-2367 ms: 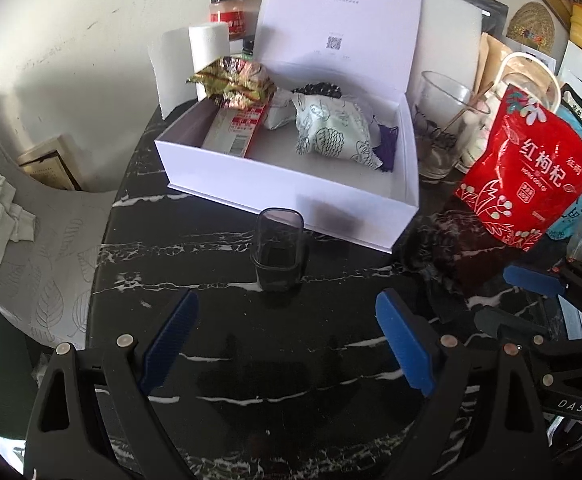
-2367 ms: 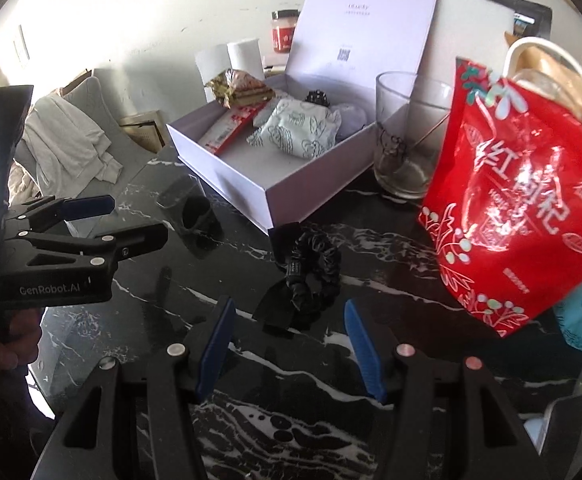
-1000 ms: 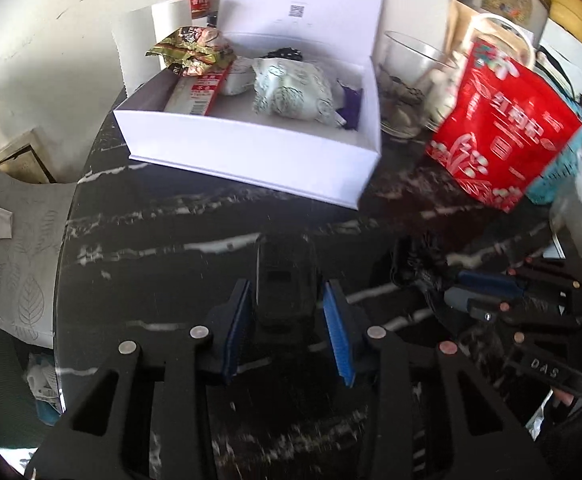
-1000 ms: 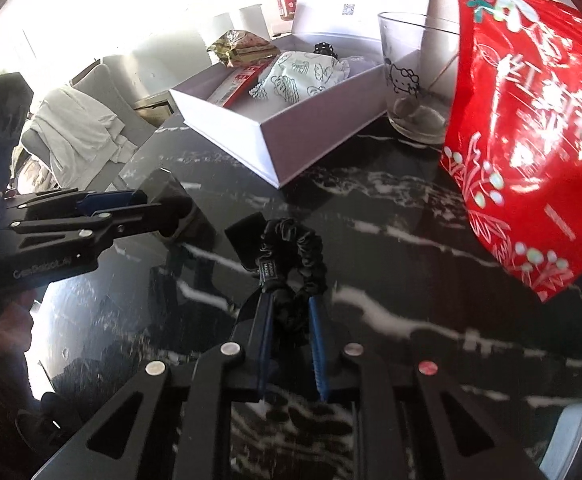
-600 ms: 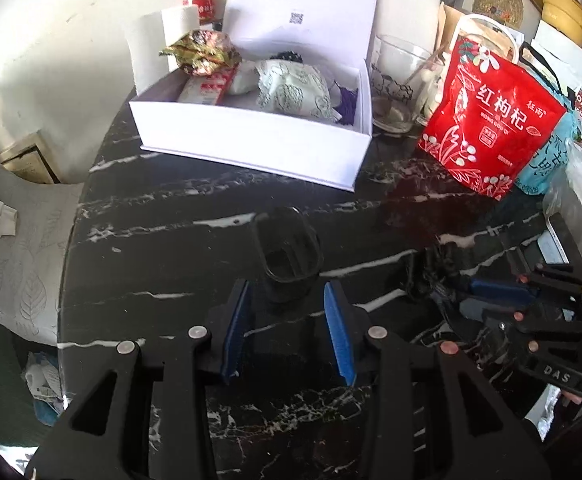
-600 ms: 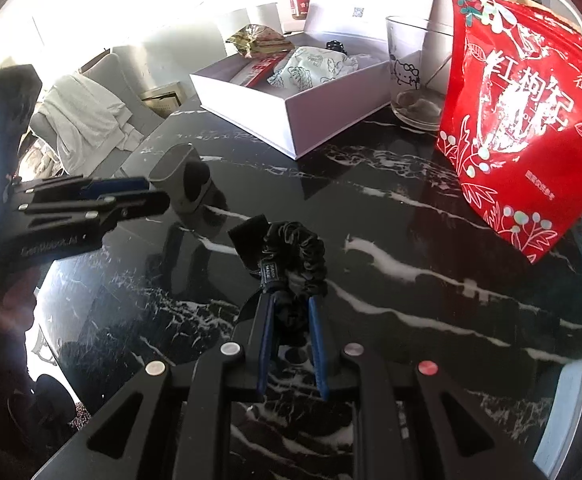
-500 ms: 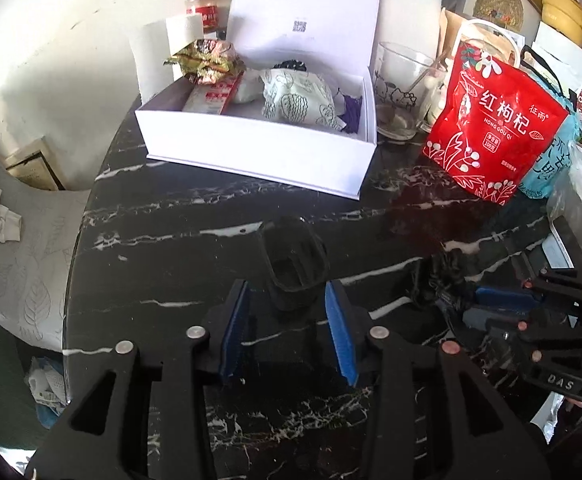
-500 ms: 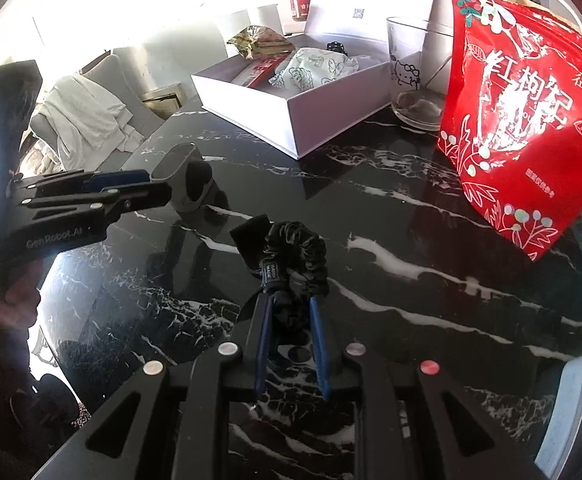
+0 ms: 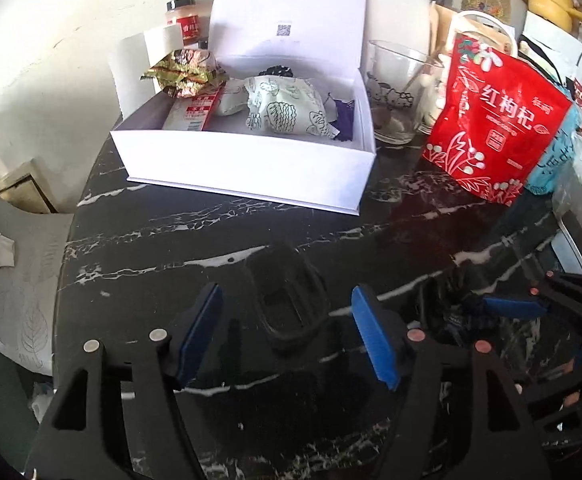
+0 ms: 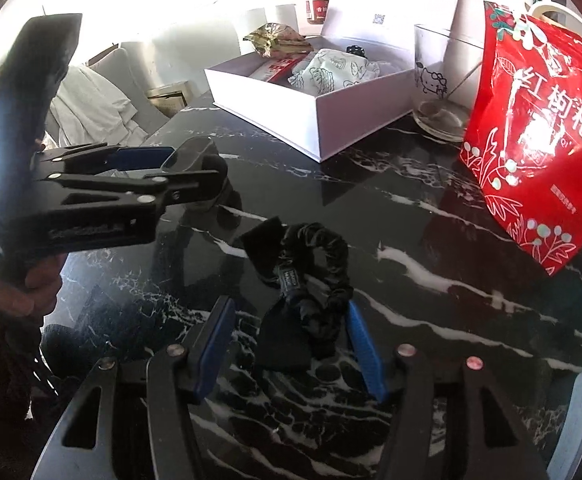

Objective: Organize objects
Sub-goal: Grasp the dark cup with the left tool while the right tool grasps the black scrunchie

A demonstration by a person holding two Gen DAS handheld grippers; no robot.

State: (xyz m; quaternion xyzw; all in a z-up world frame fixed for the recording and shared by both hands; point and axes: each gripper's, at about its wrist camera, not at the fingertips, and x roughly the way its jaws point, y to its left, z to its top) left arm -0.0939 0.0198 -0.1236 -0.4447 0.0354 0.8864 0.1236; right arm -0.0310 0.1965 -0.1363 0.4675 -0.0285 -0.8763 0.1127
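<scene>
The left gripper (image 9: 285, 336) is seen with its blue pads spread wide. A small dark cup (image 9: 289, 300) lies tilted on the black marble table (image 9: 171, 240) in the gap between the pads, and neither pad is seen touching it. In the right wrist view this gripper (image 10: 179, 176) is held low and nearly level, and the cup (image 10: 199, 172) is found at its tip.

The right gripper (image 10: 287, 344) is also opened wide. A black scrunchie (image 10: 315, 280) with a bow is found between its pads; the right pad seems to touch the fabric, but whether there is contact cannot be told surely. The left pad is kept apart from it.

Ahead of both grippers, well apart, an open white box (image 9: 251, 168) with snack packets is placed. To the right of the box a glass cup (image 9: 395, 96) and a red pouch (image 9: 495, 128) are standing.
</scene>
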